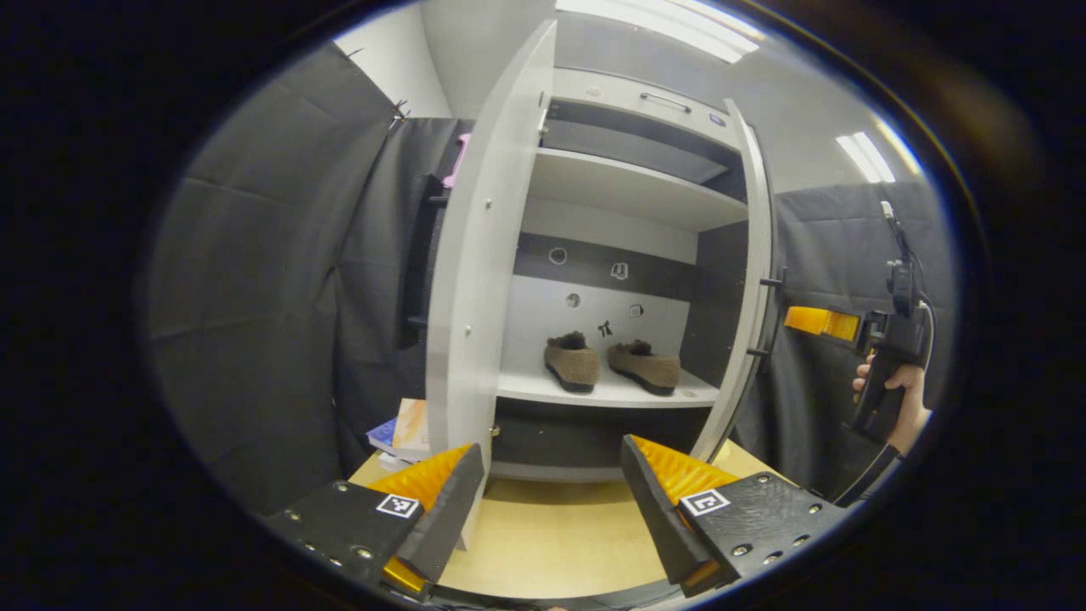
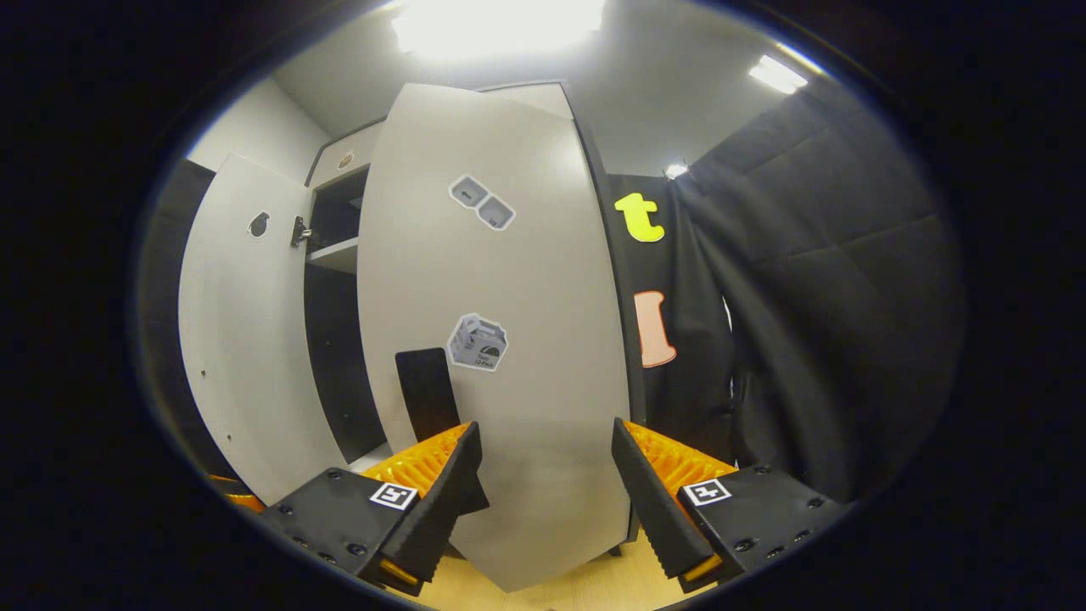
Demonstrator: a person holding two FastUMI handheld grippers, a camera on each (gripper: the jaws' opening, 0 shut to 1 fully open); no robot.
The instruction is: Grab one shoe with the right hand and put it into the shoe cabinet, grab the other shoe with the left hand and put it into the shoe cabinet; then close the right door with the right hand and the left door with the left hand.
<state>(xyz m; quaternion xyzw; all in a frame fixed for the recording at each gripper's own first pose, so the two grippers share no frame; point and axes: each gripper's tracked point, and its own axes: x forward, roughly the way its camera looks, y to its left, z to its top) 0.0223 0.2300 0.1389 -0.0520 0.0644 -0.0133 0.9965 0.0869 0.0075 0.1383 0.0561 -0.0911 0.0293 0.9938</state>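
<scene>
A: We start with the shoe cabinet (image 1: pixel 628 170), straight ahead of the left tongs (image 1: pixel 551 501); both shoes (image 1: pixel 573 363) (image 1: pixel 646 367) sit side by side on its lower shelf (image 1: pixel 611 392), so we judge the stowing done and the doors next.

B: Agreed; the left door (image 1: pixel 475 280) stands wide, edge-on just beyond our left tongs' near finger; the right door (image 2: pixel 501 322) hangs partly swung right in front of the right tongs (image 2: pixel 543 501), its outer face toward us.

A: We'd judge those panels stiff, light and smooth, free on their hinges; a flat push near the free edge, away from the hinge, should carry each round; pinching the slick face would likely slip.

B: There is a dark handle (image 2: pixel 428 395) on the right door, just above the right tongs' left finger; we could hook that instead.

A: Both pairs of tongs are released, fingers spread and grasping nothing; in the left gripper view a hand (image 1: pixel 891 399) holds the right tongs beyond the right door; below us lies the tabletop (image 1: pixel 560 535).
</scene>
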